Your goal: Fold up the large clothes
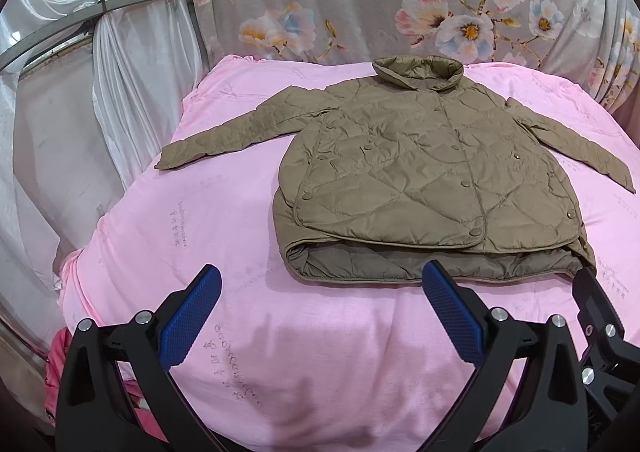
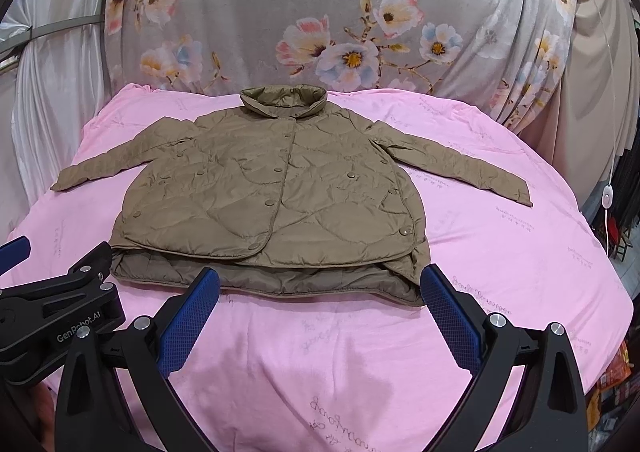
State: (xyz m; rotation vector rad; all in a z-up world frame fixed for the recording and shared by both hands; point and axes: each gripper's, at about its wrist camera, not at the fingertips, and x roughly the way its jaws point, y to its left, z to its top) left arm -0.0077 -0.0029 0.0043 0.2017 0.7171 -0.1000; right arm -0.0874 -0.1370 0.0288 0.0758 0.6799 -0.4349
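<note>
An olive-brown quilted jacket [image 1: 424,171] lies flat and buttoned on a pink bedsheet [image 1: 200,252], collar far, hem near, both sleeves spread out to the sides. It also shows in the right wrist view [image 2: 272,195]. My left gripper [image 1: 320,280] is open and empty, hovering just short of the hem's left part. My right gripper [image 2: 320,280] is open and empty, just short of the hem's right part. The right gripper's body shows at the right edge of the left wrist view [image 1: 600,316]. The left gripper's body shows at the left of the right wrist view [image 2: 60,304].
A grey floral cloth [image 2: 320,11] hangs behind the bed. White curtains [image 1: 80,91] hang at the left. A white cord with a switch [image 2: 607,197] hangs at the right. The pink sheet [image 2: 500,252] extends around the jacket on all sides.
</note>
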